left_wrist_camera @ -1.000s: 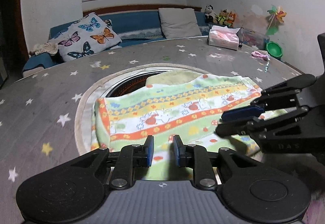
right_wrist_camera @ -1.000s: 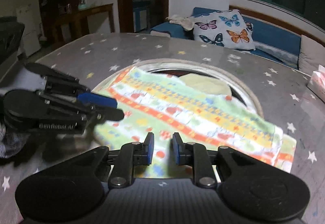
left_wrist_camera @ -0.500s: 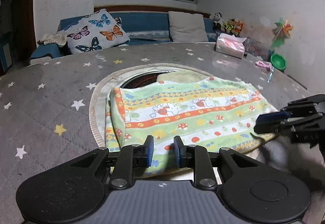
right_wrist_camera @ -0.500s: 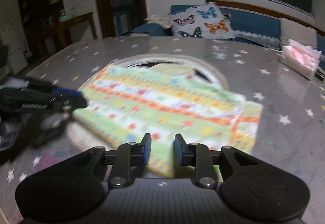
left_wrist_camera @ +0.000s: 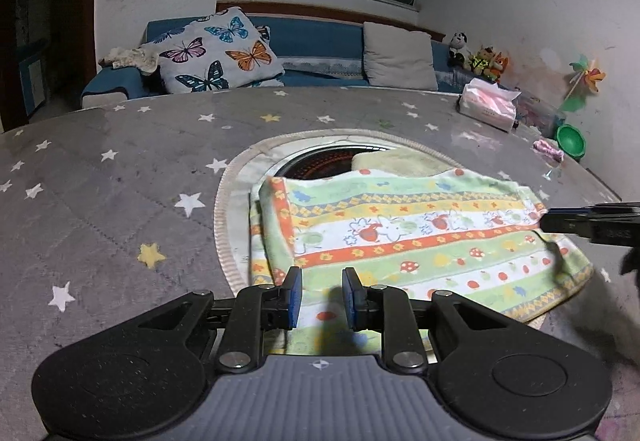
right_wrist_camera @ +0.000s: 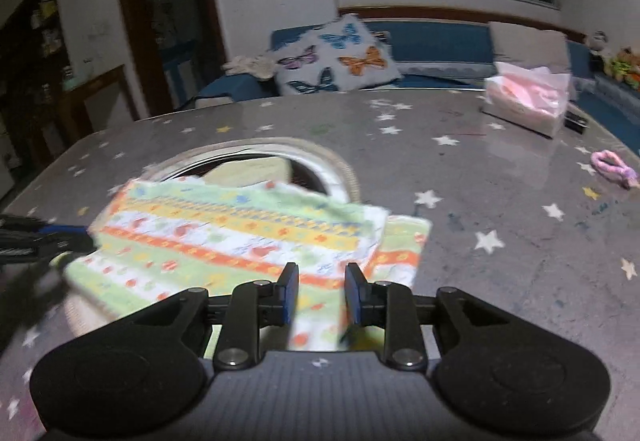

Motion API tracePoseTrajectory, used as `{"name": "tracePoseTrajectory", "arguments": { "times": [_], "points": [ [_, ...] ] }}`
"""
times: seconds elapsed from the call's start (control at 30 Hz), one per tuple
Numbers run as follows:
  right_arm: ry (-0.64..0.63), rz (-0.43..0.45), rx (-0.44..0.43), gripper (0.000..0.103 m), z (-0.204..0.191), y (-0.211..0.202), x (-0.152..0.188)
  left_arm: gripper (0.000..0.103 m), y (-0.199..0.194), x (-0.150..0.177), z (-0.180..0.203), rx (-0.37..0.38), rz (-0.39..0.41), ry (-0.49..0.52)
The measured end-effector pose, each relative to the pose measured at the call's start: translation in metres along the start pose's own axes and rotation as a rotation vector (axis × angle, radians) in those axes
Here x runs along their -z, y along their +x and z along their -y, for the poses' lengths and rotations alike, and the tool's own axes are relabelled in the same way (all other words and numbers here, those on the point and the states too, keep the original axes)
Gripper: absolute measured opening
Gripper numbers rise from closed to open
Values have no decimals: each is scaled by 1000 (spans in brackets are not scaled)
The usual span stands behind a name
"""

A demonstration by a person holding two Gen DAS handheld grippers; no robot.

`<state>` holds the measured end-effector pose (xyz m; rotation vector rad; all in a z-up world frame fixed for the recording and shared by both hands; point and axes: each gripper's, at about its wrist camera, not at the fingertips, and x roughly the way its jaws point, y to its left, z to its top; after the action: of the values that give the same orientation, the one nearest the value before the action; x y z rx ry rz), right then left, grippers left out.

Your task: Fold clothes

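Observation:
A folded cloth with green, orange and yellow stripes and mushroom prints [left_wrist_camera: 420, 241] lies flat on the grey star-patterned table, over a round inset. It also shows in the right wrist view [right_wrist_camera: 248, 241]. My left gripper [left_wrist_camera: 320, 301] is open and empty above the cloth's near left edge. My right gripper [right_wrist_camera: 320, 295] is open and empty above the cloth's near right corner. Each gripper shows at the edge of the other's view, the right one [left_wrist_camera: 592, 221] beside the cloth's right end, the left one [right_wrist_camera: 40, 237] at its left end.
A round inset with a pale rim [left_wrist_camera: 240, 177] lies under the cloth, with a pale green cloth [left_wrist_camera: 396, 161] behind. A tissue pack [left_wrist_camera: 488, 109] and a pink hair tie [right_wrist_camera: 612, 165] lie at the far right. A sofa with cushions stands behind the table.
Both grippers have drawn back from the cloth and apart, the right one swinging to the cloth's right end. The cloth lies still.

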<state>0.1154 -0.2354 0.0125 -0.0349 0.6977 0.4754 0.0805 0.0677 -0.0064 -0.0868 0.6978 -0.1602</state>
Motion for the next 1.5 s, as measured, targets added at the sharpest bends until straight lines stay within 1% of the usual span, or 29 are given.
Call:
{"name": "tracePoseTrajectory", "arguments": {
  "times": [0.1, 0.23, 0.33, 0.43, 0.5, 0.57, 0.67, 0.73, 0.77, 0.8, 0.83, 0.9, 1.0, 1.1, 1.2, 1.27, 1.37, 1.43, 1.5],
  "points": [
    [-57, -29, 20, 24, -8, 1, 8, 24, 2, 1, 0, -9, 0, 4],
    [-41, -38, 62, 25, -3, 0, 9, 25, -1, 2, -5, -23, -3, -12],
    [-58, -23, 52, 25, -8, -6, 3, 26, -3, 2, -10, -36, -7, -30],
    [-103, -10, -11, 25, -25, -9, -5, 27, -5, 1, -15, -42, -10, -48],
    [-144, -11, -62, 27, -40, -6, -9, 29, -5, 1, -16, -52, -14, -49],
    [-187, -18, -111, 31, -58, -1, -12, 29, -6, 0, -19, -62, -20, -58],
    [-268, -32, -188, 35, -90, 7, -13, 29, -10, -4, -29, -71, -24, -105],
    [-328, -40, -239, 37, -113, 13, -13, 36, -14, -7, -34, -96, -18, -126],
    [-362, -39, -260, 37, -125, 15, -12, 45, -17, -9, -37, -109, -13, -135],
    [-395, -37, -281, 37, -137, 18, -11, 51, -19, -11, -40, -119, -7, -148],
    [-427, -37, -300, 37, -149, 21, -10, 52, -21, -13, -43, -121, -3, -164],
    [-470, -40, -322, 37, -166, 29, -9, 57, -25, -16, -49, -118, 3, -199],
    [-526, -46, -343, 38, -188, 40, -7, 60, -27, -22, -55, -106, 5, -256],
    [-578, -48, -352, 38, -207, 49, -4, 61, -26, -24, -59, -81, -3, -303],
    [-622, -45, -336, 38, -219, 55, 2, 61, -23, -24, -59, -57, -20, -340],
    [-636, -42, -316, 35, -224, 58, 5, 61, -21, -24, -59, -37, -28, -361],
    [-653, -36, -288, 20, -229, 61, 8, 62, -19, -23, -59, -11, -39, -387],
    [-628, -16, -296, 14, -224, 54, 5, 67, -18, -23, -60, -2, -45, -415],
    [-603, 4, -303, 12, -220, 46, 2, 70, -16, -23, -61, 11, -52, -449]
  ]
}}
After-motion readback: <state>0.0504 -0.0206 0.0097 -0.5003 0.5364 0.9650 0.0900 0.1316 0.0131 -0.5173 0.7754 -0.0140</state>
